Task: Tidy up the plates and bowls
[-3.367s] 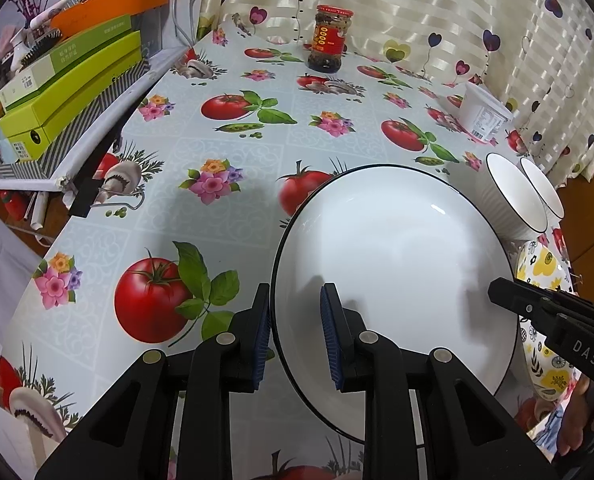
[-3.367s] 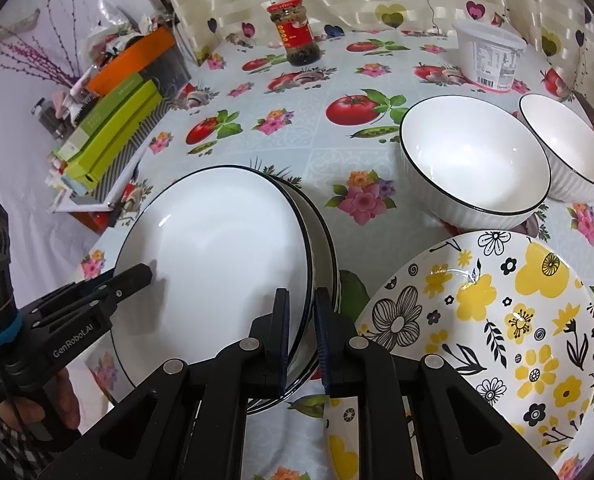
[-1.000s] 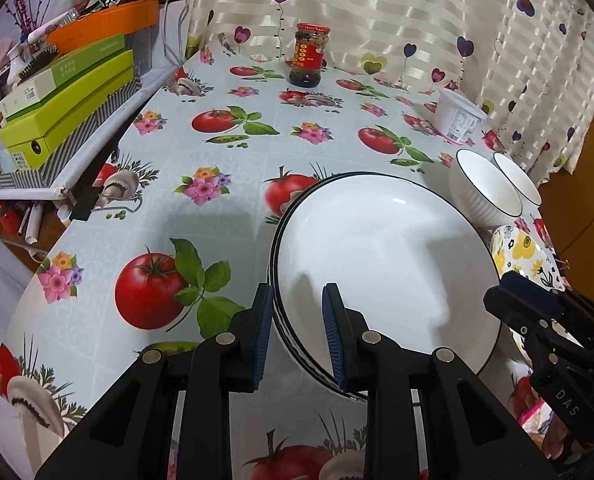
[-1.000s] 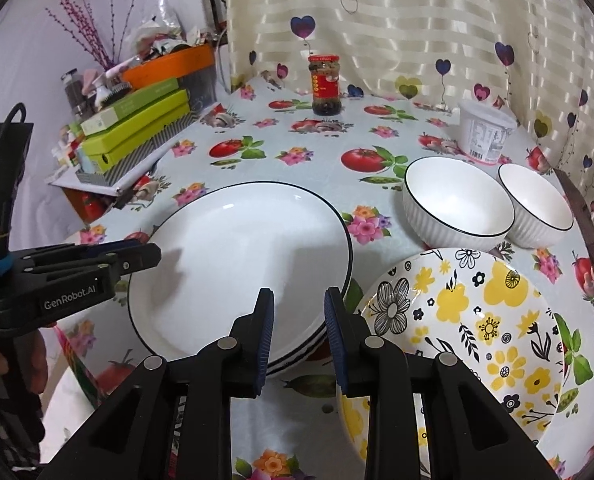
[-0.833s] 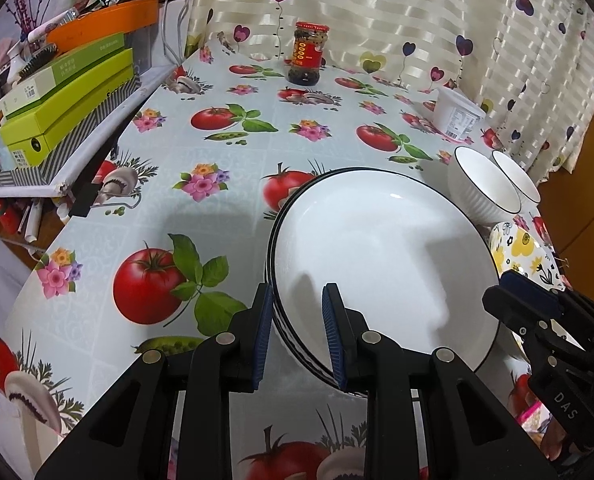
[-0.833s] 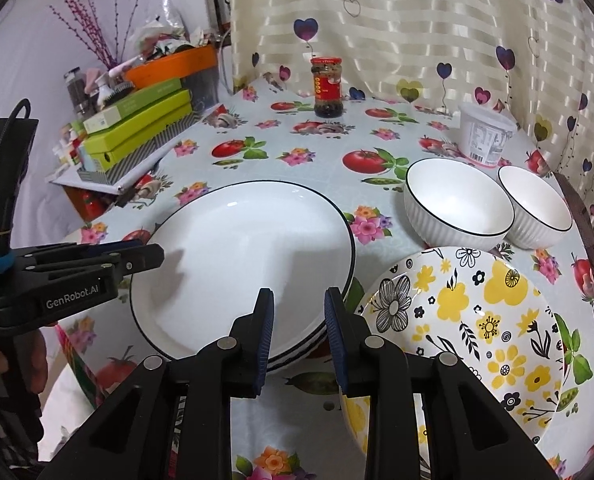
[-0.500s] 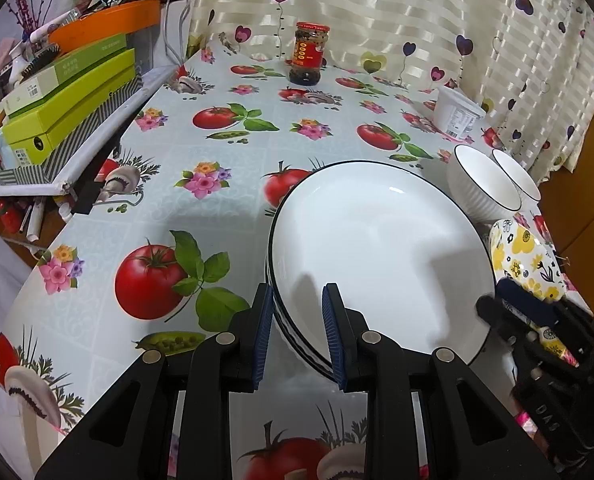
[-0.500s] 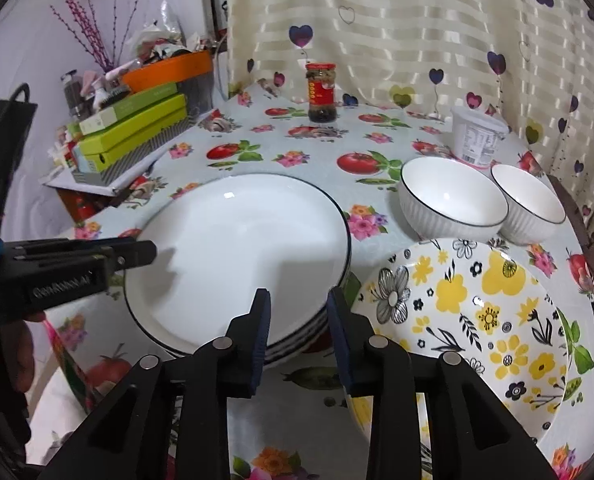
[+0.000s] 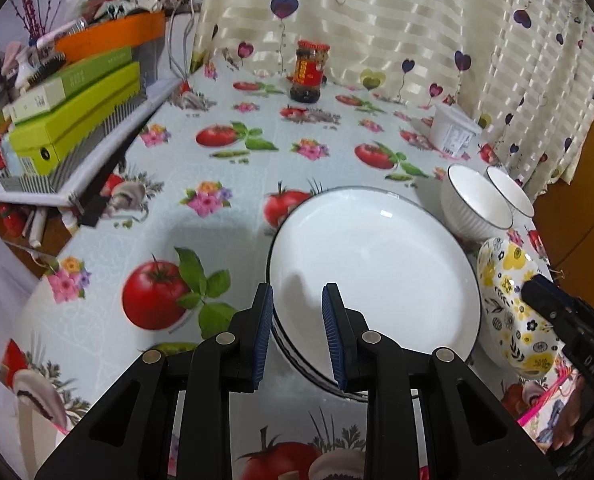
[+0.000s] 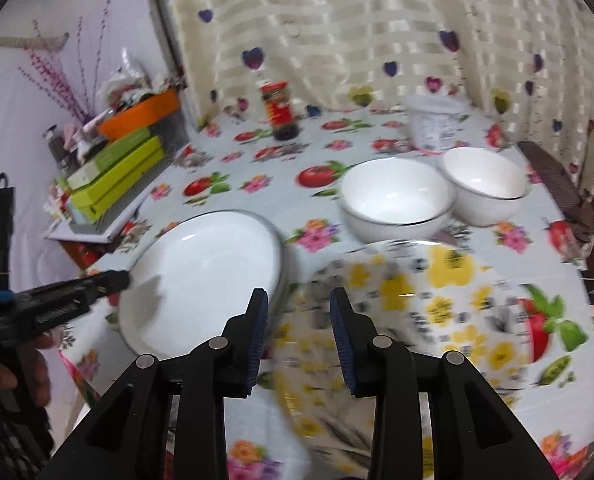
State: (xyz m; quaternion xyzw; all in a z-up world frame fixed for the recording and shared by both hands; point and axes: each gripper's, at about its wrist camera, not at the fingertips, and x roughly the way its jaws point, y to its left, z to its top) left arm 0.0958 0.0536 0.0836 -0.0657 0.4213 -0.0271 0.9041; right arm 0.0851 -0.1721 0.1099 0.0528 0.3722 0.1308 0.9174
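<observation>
A stack of white black-rimmed plates (image 9: 377, 272) sits on the tomato-print tablecloth. My left gripper (image 9: 297, 286) has a pad on each side of the top plate's near-left rim and is shut on it. A yellow-flowered plate (image 10: 437, 300) lies to the right of the stack (image 10: 205, 272). My right gripper (image 10: 298, 291) hovers open over the gap between the stack and the flowered plate's left edge, gripping nothing; this view is blurred. Two white ribbed bowls (image 10: 395, 196) (image 10: 483, 184) stand side by side behind the flowered plate.
A red-labelled jar (image 9: 309, 76) and a white tub (image 9: 455, 136) stand at the back by the heart-print curtain. Green boxes (image 9: 73, 120) and an orange bin are stacked on a side shelf to the left. A hand (image 10: 37, 364) holds the left gripper's handle.
My right gripper has swung right, away from the white stack's rim toward the flowered plate, with its jaws a little wider. The left gripper and the plates have stayed put.
</observation>
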